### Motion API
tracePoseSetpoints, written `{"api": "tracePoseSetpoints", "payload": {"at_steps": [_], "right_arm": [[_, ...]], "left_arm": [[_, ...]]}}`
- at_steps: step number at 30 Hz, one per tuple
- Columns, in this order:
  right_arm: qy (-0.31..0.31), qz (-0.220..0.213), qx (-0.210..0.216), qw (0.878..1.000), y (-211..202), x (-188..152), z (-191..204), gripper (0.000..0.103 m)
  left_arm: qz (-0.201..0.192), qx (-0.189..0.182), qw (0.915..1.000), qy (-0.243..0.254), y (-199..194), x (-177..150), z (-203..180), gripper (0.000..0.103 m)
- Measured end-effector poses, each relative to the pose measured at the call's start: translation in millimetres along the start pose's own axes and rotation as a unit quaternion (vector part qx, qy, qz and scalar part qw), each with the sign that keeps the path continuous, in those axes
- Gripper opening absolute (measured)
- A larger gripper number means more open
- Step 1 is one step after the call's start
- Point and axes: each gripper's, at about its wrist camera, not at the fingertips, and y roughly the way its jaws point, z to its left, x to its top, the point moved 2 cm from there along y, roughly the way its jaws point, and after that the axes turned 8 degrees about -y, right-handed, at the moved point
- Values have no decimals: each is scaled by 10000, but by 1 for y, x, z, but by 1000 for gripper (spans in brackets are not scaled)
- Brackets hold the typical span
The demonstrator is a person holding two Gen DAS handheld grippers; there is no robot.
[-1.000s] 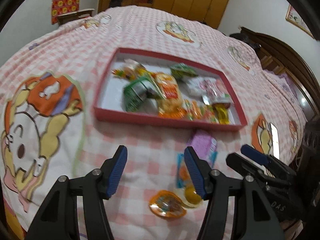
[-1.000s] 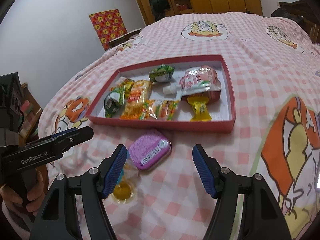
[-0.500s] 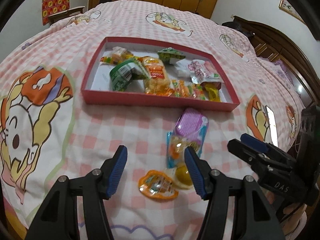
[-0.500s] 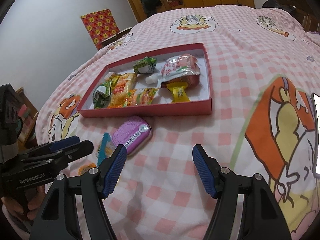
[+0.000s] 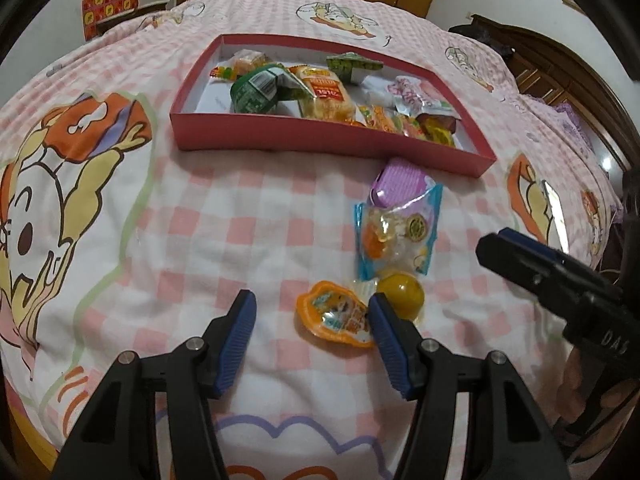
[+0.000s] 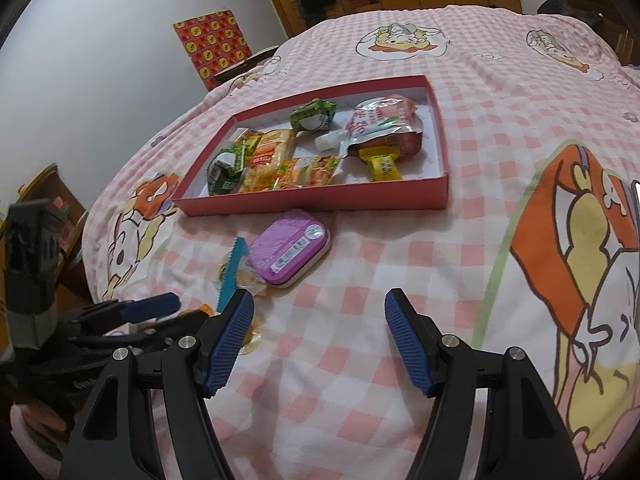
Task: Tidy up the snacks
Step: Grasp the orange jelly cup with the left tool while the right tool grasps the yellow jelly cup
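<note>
1. Hovering over bare checked bedspread (image 5: 224, 216) at far left: nothing there to snag, plenty of free room for a low approach.
2. Spread wide with nothing between the blue pads, left gripper (image 5: 312, 320) pointing down at the orange jelly cup (image 5: 334, 316), which lies just inside the right-hand pad; likely the next pick.
3. Touching that cup's right edge, a yellow ball (image 5: 400, 290); above it a clear candy packet (image 5: 396, 236) overlapping the purple tin (image 6: 290, 246). Crowded, so a tight close risks catching a neighbour.
4. Waiting beyond, red tray (image 5: 320, 140), near wall raised, left end still bare.
5. Standing open and empty at right, right gripper (image 6: 320, 332), clear of the cluster.
</note>
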Motion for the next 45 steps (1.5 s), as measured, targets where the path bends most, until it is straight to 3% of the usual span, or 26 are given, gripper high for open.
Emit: {"api": "tracePoseSetpoints", "payload": {"at_steps": [3,5,7,9,15,24,33,37,45], "right_arm": [[0,17,34,10000,2,0,3,70],[42,40,75,10000,5,-1,4,70],[81,81,133,9998,7,-1,4,70],[90,132,185,9997,10,-2,7,70],[100,181,302,9993,16,0,16,70],[74,414,515,9978,34,2,39,68],[333,559,639,9958,55,10,47,56],[335,554,545,9964,61,11,49,44],[293,470,563,9969,56,11,46,35]], "left_arm": [[-114,71,9998,136,2,-2,-4,58],[-186,121,9997,135,3,-2,-4,50],[-254,149,9995,131,4,-1,-2,34],[-266,81,9996,102,4,1,0,27],[-271,-107,9996,-7,-1,3,11,27],[-385,-92,9990,-204,-10,6,33,27],[-380,-186,9986,-315,-8,5,41,27],[-367,-214,9985,-344,-8,5,41,27],[-394,-225,9985,-316,-11,8,39,27]]}}
